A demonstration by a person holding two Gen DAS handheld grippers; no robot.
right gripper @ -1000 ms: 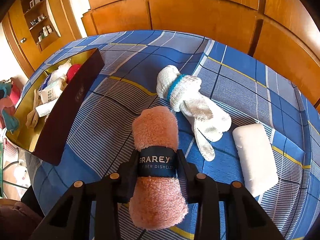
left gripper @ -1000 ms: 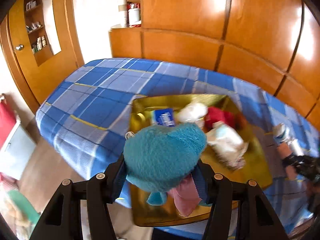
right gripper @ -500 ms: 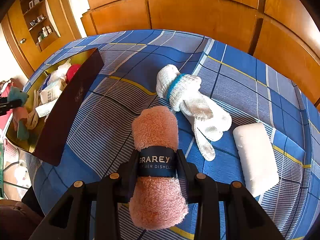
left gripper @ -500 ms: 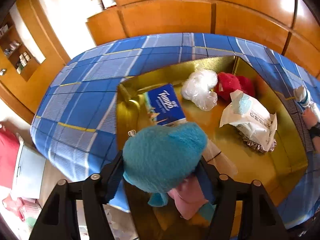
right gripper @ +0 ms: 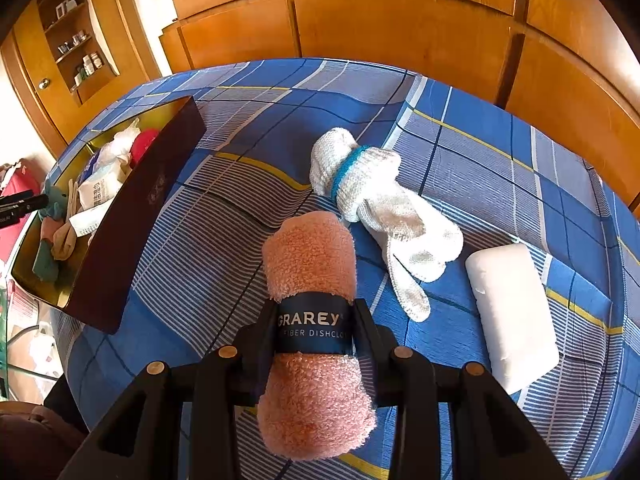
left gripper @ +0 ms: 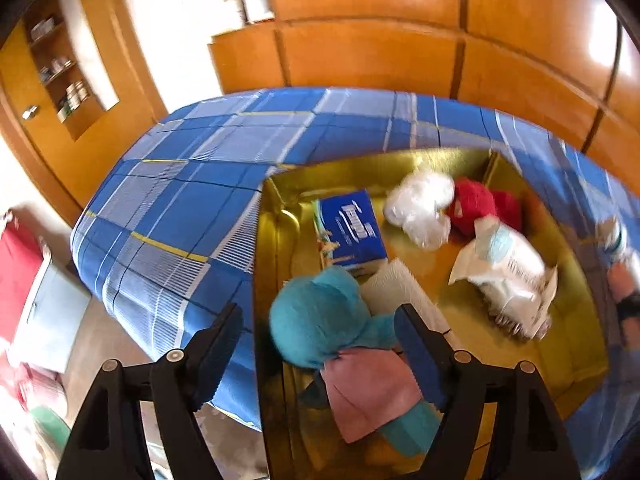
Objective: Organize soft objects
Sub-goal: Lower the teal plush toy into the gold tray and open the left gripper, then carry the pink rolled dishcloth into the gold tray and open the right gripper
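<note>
With your left gripper spread wide around the teal plush toy lying in the gold-lined box, your right gripper, clamped on the rolled pink microfibre dishcloth, may snag the box's wall.

A: What sits in the gold box?

B: A teal plush toy with a pink cloth part lies at lower centre of the left wrist view, between the spread fingers, gripped by neither. Behind it: a blue tissue pack, a white bag, a red plush and a wipes pack.

A: And outside?

B: A rolled pink dishcloth with a dark band is clamped at bottom centre. Beyond it lie white gloves and a white pad.
</note>
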